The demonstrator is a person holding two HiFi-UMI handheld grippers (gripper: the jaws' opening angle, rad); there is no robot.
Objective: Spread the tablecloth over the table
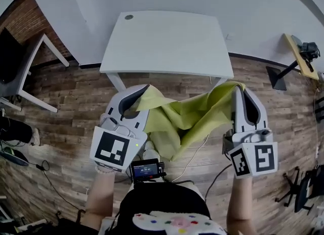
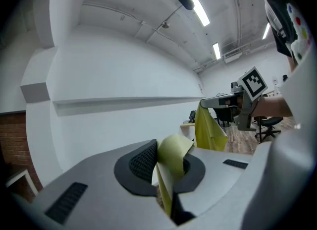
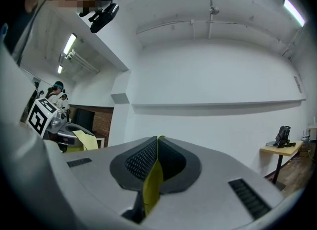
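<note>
While jaws of left gripper (image 1: 140,91) and right gripper (image 1: 241,91) clench it, the tablecloth (image 1: 188,120) sags between.

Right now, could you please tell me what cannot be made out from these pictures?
- Head view: how large the tablecloth is. It hangs bunched and folded on itself between the left claw and the right claw.
- Both gripper views: whether a corner or an edge is pinched. Each claw's own body hides the tablecloth behind its shut jaws.
- Head view: what the small dark round thing on the table is. It is too small to identify.
</note>
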